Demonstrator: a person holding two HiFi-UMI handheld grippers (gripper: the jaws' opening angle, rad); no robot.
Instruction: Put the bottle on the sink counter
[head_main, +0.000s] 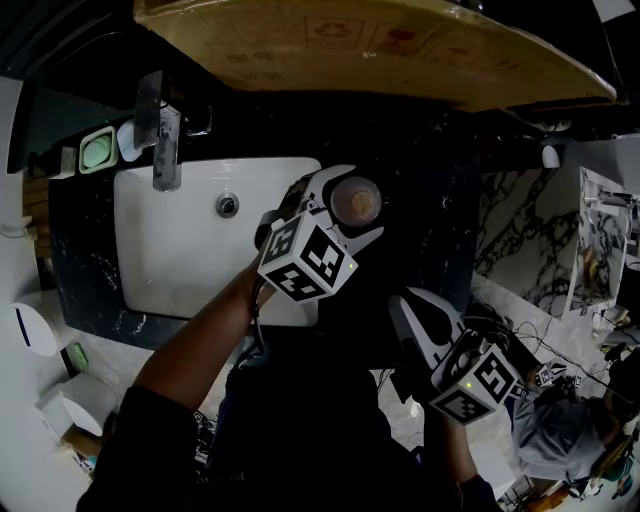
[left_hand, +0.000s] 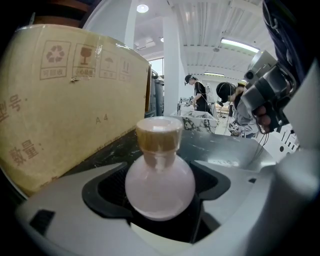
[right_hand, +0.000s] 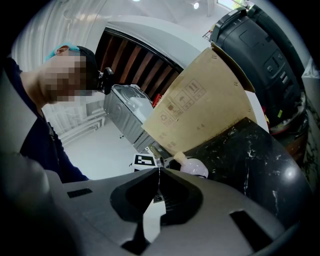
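**Worktop (head_main: 440, 190) right of the sink (head_main: 190, 250), bottle in the gripper.**
Cardboard box (head_main: 370, 50) behind the sink: handling symbols, "A 4", Chinese print. Left gripper (head_main: 348, 208), just right of the sink, clamps the round-bellied bottle (left_hand: 160, 175). Right gripper (right_hand: 157, 172) is closed and empty. Likely risks are the smooth bulb slipping, or the bottle toppling if released tilted.

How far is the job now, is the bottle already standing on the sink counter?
Done: the left gripper is shut on the bottle. In hand: it holds the bottle over the black counter, right of the sink; touching or not, I cannot tell. Left: set it down, open the jaws. The right gripper is shut and empty.
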